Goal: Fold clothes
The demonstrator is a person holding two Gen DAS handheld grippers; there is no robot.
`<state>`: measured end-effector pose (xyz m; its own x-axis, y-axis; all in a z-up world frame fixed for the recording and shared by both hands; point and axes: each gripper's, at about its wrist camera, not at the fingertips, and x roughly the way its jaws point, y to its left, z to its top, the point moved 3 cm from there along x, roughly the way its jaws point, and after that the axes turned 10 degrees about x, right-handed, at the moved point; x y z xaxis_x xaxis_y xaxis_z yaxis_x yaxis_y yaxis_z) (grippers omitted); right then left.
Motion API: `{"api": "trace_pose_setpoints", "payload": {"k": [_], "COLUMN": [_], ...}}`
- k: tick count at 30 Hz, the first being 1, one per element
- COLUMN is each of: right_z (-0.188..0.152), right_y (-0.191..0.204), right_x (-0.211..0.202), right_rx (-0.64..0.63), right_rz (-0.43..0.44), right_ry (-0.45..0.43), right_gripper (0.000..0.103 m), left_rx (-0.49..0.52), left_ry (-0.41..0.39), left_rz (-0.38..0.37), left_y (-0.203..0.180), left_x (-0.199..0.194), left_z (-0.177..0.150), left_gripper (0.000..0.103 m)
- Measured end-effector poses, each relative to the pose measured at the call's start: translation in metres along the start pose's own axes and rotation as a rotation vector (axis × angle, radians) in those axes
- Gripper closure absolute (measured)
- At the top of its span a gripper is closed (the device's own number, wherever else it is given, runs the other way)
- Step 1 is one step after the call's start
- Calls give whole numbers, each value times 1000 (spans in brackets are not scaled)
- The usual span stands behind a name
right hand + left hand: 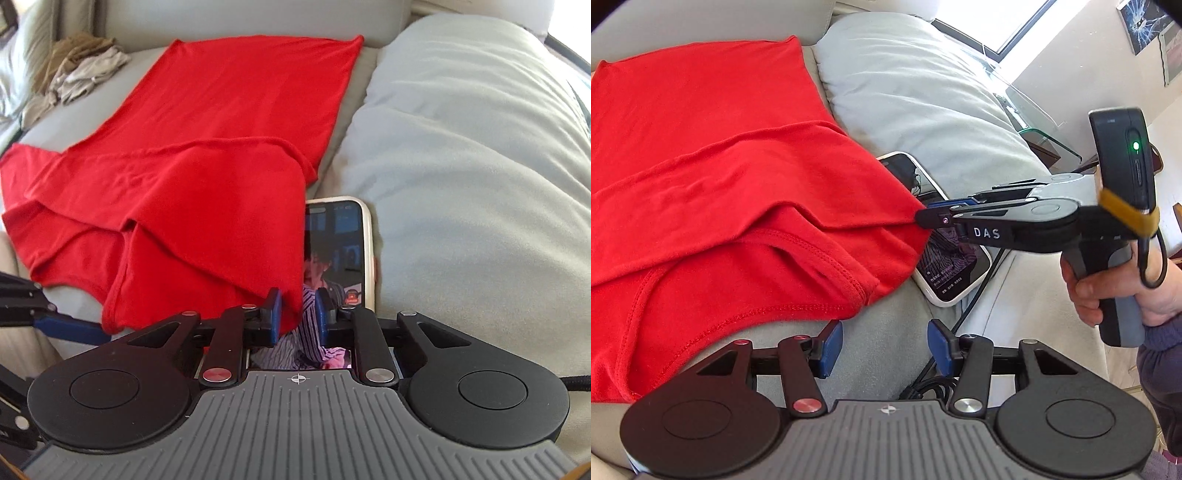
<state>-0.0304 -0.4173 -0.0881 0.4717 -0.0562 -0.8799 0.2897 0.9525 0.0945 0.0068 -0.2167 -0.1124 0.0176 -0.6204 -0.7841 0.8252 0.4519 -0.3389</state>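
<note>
Now R gripper [923, 218] pinches red shirt [720, 177] corner; L gripper [885, 347] open.

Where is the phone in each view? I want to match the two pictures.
Left wrist view: the phone lies right of centre, partly under the red shirt and the right tool.
Right wrist view: the phone is centre, just beyond the tool's fingertips.
Shared landmark: the grey pillow beside it.

Your way right is blocked: a phone [340, 251] lies just beside the red shirt [207, 177], with a big pillow [472, 155] behind it. Bare sofa cushion [886, 325] ahead of your left jaws gives room.
</note>
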Motion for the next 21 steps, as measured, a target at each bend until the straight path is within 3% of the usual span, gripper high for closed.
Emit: {"api": "trace_pose_setpoints", "payload": {"k": [1, 9, 16, 18, 19, 20, 21], "right_z": [-2, 7, 19, 19, 19, 20, 20], "right_y": [2, 10, 6, 3, 1, -2, -4], "right_x": [0, -15, -5, -10, -15, -24, -33], "right_rx": [-20, -105, -116, -79, -50, -8, 38], "right_rz": [-15, -169, -215, -206, -194, -170, -143], "right_ry": [-10, -128, -47, -32, -27, -36, -50], "right_gripper": [98, 102, 100, 95, 86, 65, 58], "left_rx": [1, -13, -35, -43, -47, -51, -54], "left_ry": [-1, -29, -13, -31, -40, -48, -57], "left_rz": [1, 6, 14, 26, 32, 38, 45], "left_y": [0, 0, 6, 12, 15, 17, 20], "left_x": [-1, -16, -20, -30, -35, -40, -45], "left_z": [-1, -3, -11, -12, -13, -13, -14], "left_gripper": [55, 54, 54, 54, 54, 54, 54]}}
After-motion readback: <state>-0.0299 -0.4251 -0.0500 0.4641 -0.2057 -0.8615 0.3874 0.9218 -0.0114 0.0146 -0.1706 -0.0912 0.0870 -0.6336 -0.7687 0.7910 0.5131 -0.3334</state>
